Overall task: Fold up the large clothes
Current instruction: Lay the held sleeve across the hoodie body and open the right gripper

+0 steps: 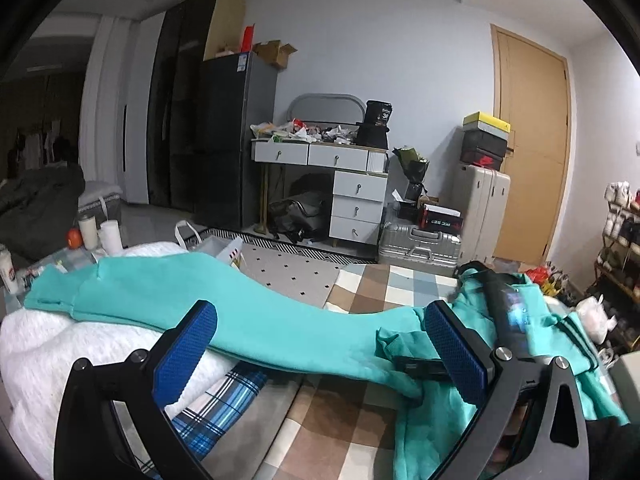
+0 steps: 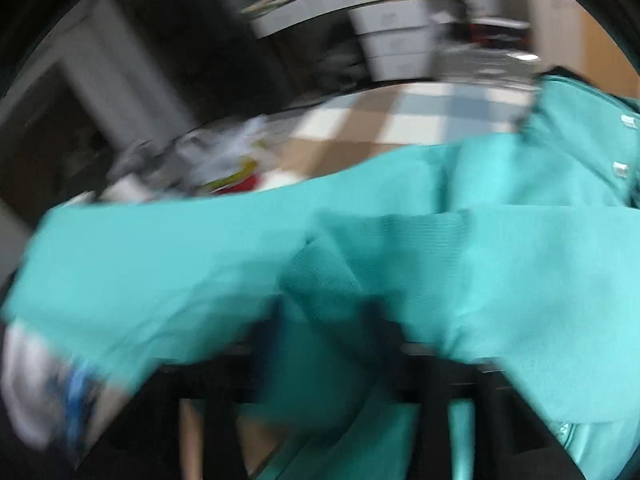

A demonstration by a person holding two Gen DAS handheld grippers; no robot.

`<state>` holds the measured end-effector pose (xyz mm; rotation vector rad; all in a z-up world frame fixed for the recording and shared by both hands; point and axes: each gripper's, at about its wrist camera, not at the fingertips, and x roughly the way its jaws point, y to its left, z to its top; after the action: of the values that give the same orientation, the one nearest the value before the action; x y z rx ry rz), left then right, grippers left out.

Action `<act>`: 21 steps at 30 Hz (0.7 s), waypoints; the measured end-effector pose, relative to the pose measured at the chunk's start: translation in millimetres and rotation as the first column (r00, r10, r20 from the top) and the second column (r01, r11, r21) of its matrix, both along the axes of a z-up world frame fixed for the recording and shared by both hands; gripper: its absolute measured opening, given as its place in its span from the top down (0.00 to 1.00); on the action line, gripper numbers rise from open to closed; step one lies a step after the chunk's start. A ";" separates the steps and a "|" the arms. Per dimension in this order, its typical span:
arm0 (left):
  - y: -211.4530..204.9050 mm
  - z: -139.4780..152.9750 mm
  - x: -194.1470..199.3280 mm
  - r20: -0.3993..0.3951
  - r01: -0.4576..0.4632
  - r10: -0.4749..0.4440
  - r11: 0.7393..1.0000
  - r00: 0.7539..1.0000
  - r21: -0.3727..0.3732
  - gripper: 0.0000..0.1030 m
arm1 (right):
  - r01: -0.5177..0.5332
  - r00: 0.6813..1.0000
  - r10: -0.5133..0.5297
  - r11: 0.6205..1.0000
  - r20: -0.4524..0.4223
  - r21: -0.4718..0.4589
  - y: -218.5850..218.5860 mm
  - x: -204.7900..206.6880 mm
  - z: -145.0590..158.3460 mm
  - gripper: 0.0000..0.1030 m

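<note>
Clearly mid-fold — the teal sweatshirt (image 1: 248, 320) lies sleeve outstretched across the checked blanket (image 1: 384, 288). Left gripper (image 1: 320, 344) spread, empty; right gripper (image 1: 496, 300) blurred, grip indiscernible. Next: pinch the sleeve, fold it inward.

Lived-in home bedroom: fridge (image 1: 236, 140), cluttered dresser (image 1: 340, 176), suitcases (image 1: 480, 208)

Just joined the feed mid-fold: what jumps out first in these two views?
The teal garment dominates: one long sleeve stretches left across a fluffy white blanket, its body bunched at right on the checked cover. The left gripper hangs open over the sleeve, blue pads apart. The right wrist view is heavily blurred, filled with the same teal cloth.
</note>
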<state>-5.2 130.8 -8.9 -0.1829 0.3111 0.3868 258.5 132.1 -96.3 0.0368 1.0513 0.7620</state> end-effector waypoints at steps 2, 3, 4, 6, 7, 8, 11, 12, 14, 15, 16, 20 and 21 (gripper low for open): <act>5.6 -0.1 -2.6 0.001 -0.005 0.005 1.000 1.000 -0.030 0.01 | -0.022 1.000 0.021 0.999 0.015 0.045 -26.5 -5.9 22.6 0.29; 7.0 -1.0 -2.7 -0.003 -0.004 0.004 0.999 1.000 -0.050 0.01 | 0.003 0.997 -0.008 0.998 0.071 0.058 -51.2 -8.5 40.3 0.29; 7.5 -1.2 -2.6 -0.008 0.000 0.000 0.998 1.000 -0.067 0.01 | 0.038 0.991 -0.045 0.998 0.127 0.051 -70.3 -10.6 51.2 0.27; 3.9 -2.3 0.7 -0.017 0.001 -0.002 0.997 1.000 -0.074 0.01 | 0.206 0.944 -0.181 0.977 0.276 -0.061 -117.2 -2.7 66.3 0.17; 1.1 -2.6 2.1 -0.023 0.000 -0.001 0.998 1.000 -0.069 0.01 | 0.291 0.917 -0.238 0.948 0.320 -0.131 -132.8 6.4 66.6 0.14; -2.0 -3.4 3.5 -0.032 0.001 -0.003 0.998 0.999 -0.061 0.01 | 0.377 0.889 -0.282 0.899 0.361 -0.225 -150.9 18.1 62.6 0.14; -11.0 -5.1 5.8 -0.052 0.008 -0.010 0.999 0.999 -0.035 0.01 | 0.522 0.845 -0.360 0.720 0.396 -0.458 -208.2 49.2 33.6 0.23; -13.4 -4.7 6.4 -0.061 0.009 -0.010 1.000 0.998 -0.027 0.01 | 0.539 0.840 -0.384 0.681 0.384 -0.497 -230.8 56.0 25.6 0.27; -17.3 -1.3 7.2 -0.088 0.029 -0.032 0.999 0.996 -0.028 0.01 | 0.552 0.834 -0.420 0.619 0.358 -0.559 -264.7 64.9 8.4 0.54; -20.5 0.9 5.9 -0.089 0.045 -0.048 0.998 0.995 -0.031 0.01 | 0.533 0.845 -0.422 0.606 0.329 -0.591 -276.1 68.7 2.0 0.61; -21.8 2.3 3.8 -0.088 0.043 -0.045 0.999 0.995 -0.026 0.01 | 0.517 0.851 -0.451 0.625 0.271 -0.585 -290.2 70.2 -8.8 0.60; -27.5 2.6 1.7 -0.107 0.028 -0.026 1.000 0.994 0.014 0.01 | 0.518 0.851 -0.470 0.676 0.235 -0.525 -311.9 54.8 -13.9 0.59; -28.2 2.2 2.1 -0.114 0.023 -0.021 1.000 0.993 0.020 0.01 | 0.513 0.853 -0.471 0.676 0.225 -0.530 -309.6 53.1 -12.9 0.59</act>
<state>-3.1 102.6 -6.7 -0.1369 0.4204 0.3790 311.6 -177.5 -109.2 -0.2188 1.1004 -0.0755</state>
